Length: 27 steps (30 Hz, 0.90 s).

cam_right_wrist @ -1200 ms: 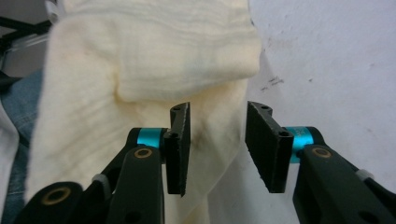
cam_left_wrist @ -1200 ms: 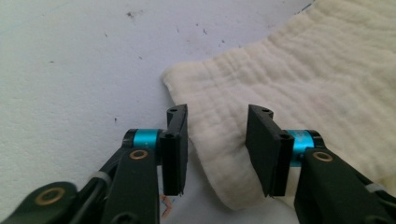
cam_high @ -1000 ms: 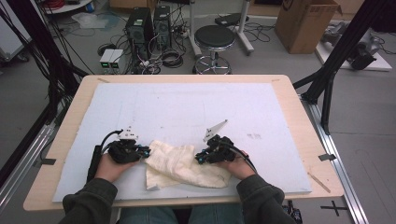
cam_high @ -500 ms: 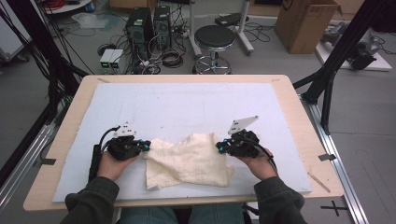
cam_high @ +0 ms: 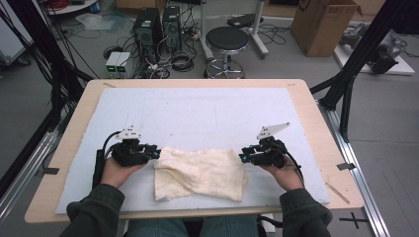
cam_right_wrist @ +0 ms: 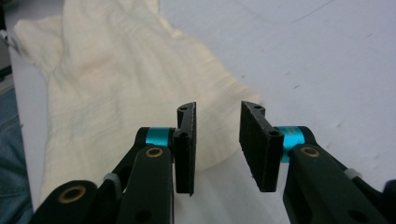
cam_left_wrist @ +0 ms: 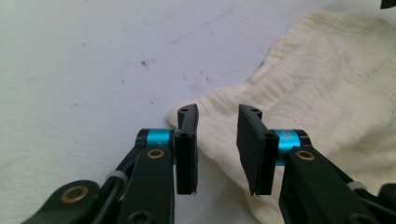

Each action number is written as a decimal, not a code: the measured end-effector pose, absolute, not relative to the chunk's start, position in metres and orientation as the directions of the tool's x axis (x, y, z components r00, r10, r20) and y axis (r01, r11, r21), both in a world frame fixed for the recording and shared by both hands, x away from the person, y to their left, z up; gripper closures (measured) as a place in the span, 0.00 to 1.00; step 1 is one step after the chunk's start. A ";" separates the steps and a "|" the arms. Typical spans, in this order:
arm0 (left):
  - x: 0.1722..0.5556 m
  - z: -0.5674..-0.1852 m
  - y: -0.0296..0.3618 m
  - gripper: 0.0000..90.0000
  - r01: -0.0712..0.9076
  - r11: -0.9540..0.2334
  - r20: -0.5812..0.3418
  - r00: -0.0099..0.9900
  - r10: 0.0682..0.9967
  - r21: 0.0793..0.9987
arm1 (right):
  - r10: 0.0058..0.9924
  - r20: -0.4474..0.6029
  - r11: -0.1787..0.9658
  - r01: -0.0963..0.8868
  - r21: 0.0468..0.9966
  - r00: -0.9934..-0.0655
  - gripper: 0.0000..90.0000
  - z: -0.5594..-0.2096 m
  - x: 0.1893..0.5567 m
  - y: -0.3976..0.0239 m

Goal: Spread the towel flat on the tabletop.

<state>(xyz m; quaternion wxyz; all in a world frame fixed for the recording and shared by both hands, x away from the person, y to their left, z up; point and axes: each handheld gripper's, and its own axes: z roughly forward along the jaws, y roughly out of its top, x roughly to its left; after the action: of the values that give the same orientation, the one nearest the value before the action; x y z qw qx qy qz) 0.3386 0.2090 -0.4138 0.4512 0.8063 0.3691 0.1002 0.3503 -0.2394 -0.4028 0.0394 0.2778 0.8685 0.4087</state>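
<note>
Cloth: cream waffle-weave cloth point(cam_high: 200, 173) lay spread flat on the white-padded counter point(cam_high: 197, 116) | Left gripper point(cam_left_wrist: 217, 140): at cloth's left edge, jaws just opened, spread, nothing pinched | Right gripper point(cam_right_wrist: 217, 140): at cloth's right edge, jaws just opened, cloth released | Meaning: the stretch looked finished; cloth wider than before.

The cloth point(cam_high: 200, 173) is cream woven fabric, soft and matt, with a fine ribbed, crinkled weave. It lies on a pale matt mat point(cam_high: 197, 118), faintly rough and speckled, covering a bench point(cam_high: 306, 106) of smooth light wood. Each tool, left point(cam_left_wrist: 217, 140) and right point(cam_right_wrist: 218, 140), is matt black plastic with grainy pads, glossy blue metal collars and brass-coloured rivets.
</note>
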 end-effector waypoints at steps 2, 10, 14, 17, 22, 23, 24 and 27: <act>0.343 -0.411 0.209 0.75 0.509 -0.302 -0.173 0.691 0.702 0.806 | 0.527 0.152 0.501 0.450 0.740 -0.836 0.74 -0.401 0.356 -0.240; 0.359 -0.426 0.196 0.73 0.565 -0.329 -0.183 0.666 0.723 0.757 | 0.551 0.184 0.514 0.505 0.693 -0.814 0.67 -0.423 0.375 -0.229; 0.361 -0.434 0.188 0.68 0.569 -0.406 -0.147 0.690 0.709 0.715 | 0.536 0.196 0.545 0.514 0.662 -0.821 0.59 -0.433 0.375 -0.223; 0.361 -0.435 0.185 0.67 0.566 -0.430 -0.127 0.695 0.708 0.704 | 0.540 0.156 0.564 0.493 0.663 -0.827 0.65 -0.435 0.372 -0.220; 0.356 -0.435 0.182 0.83 0.534 -0.474 -0.070 0.712 0.699 0.700 | 0.530 0.097 0.600 0.454 0.659 -0.842 0.83 -0.434 0.369 -0.214; 0.356 -0.435 0.182 0.89 0.531 -0.475 -0.071 0.716 0.695 0.702 | 0.527 0.099 0.602 0.453 0.658 -0.844 0.87 -0.434 0.370 -0.214; 0.356 -0.435 0.181 0.93 0.529 -0.478 -0.074 0.720 0.690 0.701 | 0.525 0.109 0.597 0.457 0.659 -0.844 0.91 -0.434 0.370 -0.214; 0.355 -0.434 0.180 0.96 0.516 -0.478 -0.057 0.720 0.692 0.711 | 0.521 0.096 0.602 0.445 0.663 -0.848 0.93 -0.433 0.370 -0.214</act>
<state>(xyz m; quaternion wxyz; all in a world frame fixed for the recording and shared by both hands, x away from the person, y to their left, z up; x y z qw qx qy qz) 0.3546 0.1798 -0.4342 0.3678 0.8513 0.3545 0.1196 0.3699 -0.2145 -0.4329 0.0534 0.2704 0.8934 0.3548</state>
